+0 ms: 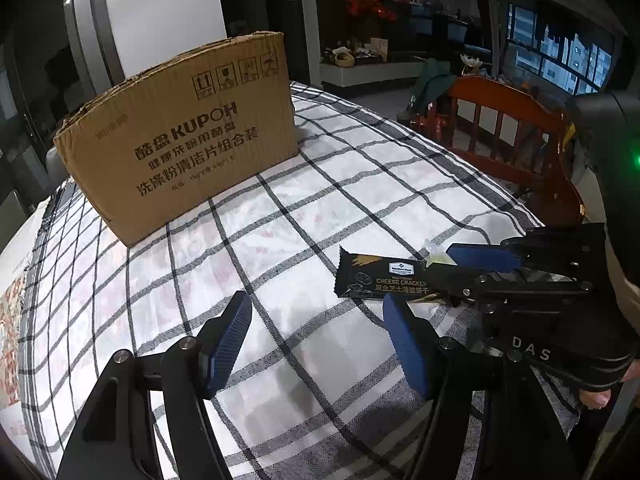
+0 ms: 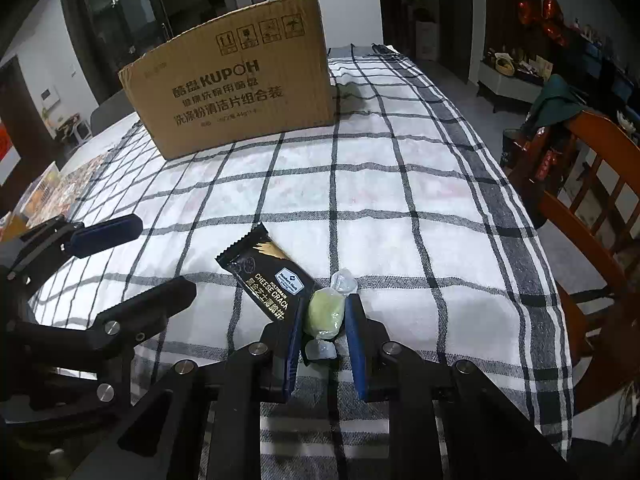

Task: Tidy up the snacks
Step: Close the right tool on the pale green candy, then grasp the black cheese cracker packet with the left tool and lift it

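Observation:
A pale green candy [image 2: 325,314] in a clear twisted wrapper lies on the checked tablecloth [image 2: 400,208]. My right gripper [image 2: 325,307] is shut on it, a blue pad pressing each side. A black cheese cracker packet [image 2: 264,276] lies flat just left of the candy, its near end under the gripper's left finger. In the left wrist view the same packet [image 1: 380,276] lies ahead and to the right, with the right gripper [image 1: 444,267] and the candy [image 1: 438,258] at its right end. My left gripper [image 1: 316,302] hovers open over bare cloth, nothing between its fingers.
A brown cardboard box [image 1: 180,140] with printed lettering stands at the far side of the table, open at the top [image 2: 236,80]. A red-brown wooden chair [image 2: 592,208] stands along the right edge of the table. Colourful printed sheets [image 2: 52,192] lie at the left edge.

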